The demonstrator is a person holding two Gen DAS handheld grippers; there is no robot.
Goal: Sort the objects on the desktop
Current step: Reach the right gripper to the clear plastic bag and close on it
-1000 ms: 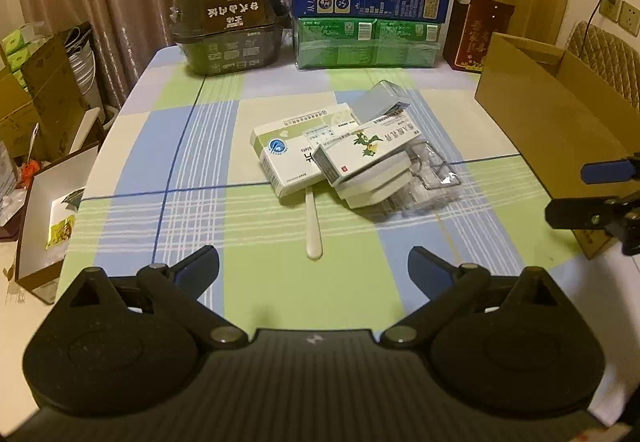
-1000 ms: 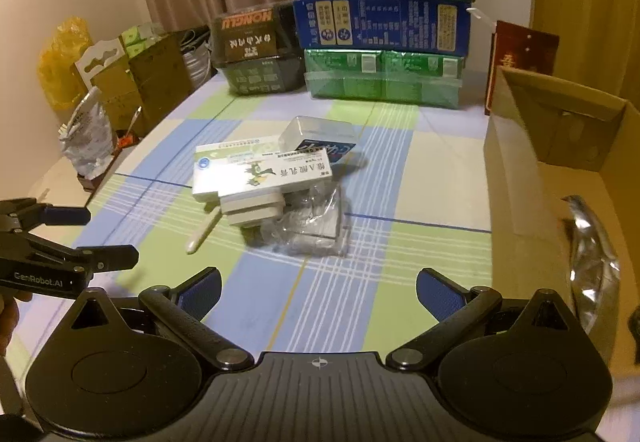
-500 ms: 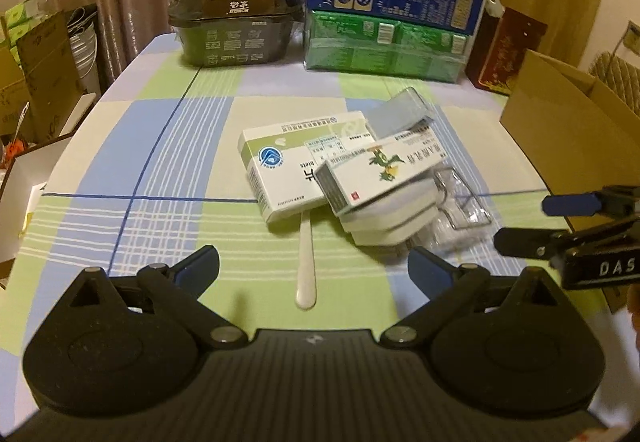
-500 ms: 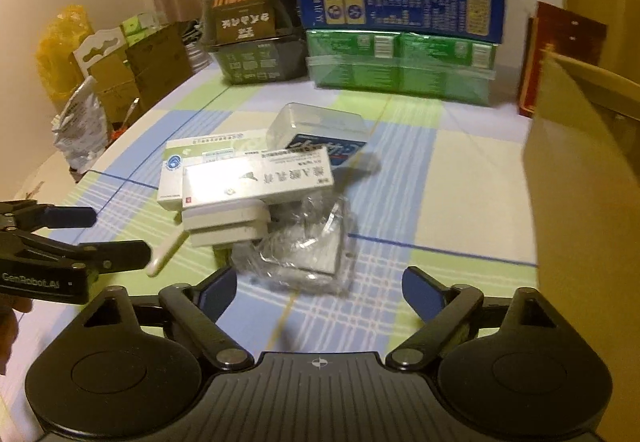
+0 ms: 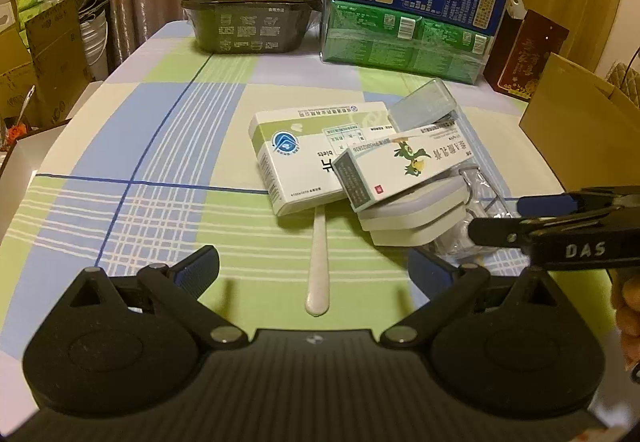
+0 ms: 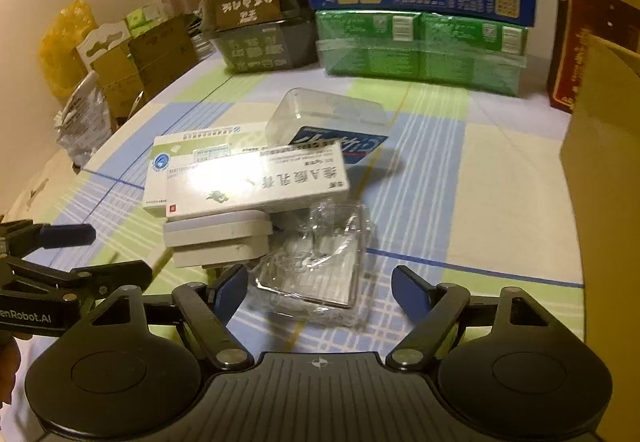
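We find both grippers, left (image 5: 314, 266) and right (image 6: 320, 290), spread wide, holding nothing. Nearest the right one lies a plastic bag (image 6: 316, 266); left of the bag, a spoon (image 5: 319, 262); behind the bag, stacked boxes (image 6: 248, 181).

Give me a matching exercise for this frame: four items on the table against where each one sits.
Items:
1. spoon
2. plastic bag
3. clear case
4. cardboard box

Places:
A. far side of the pile
B. table's right edge
C. between the open right tool's fingers
D. in front of the open left tool, handle under the pill boxes

Pairs: 1-D, 2-C, 3-A, 4-B
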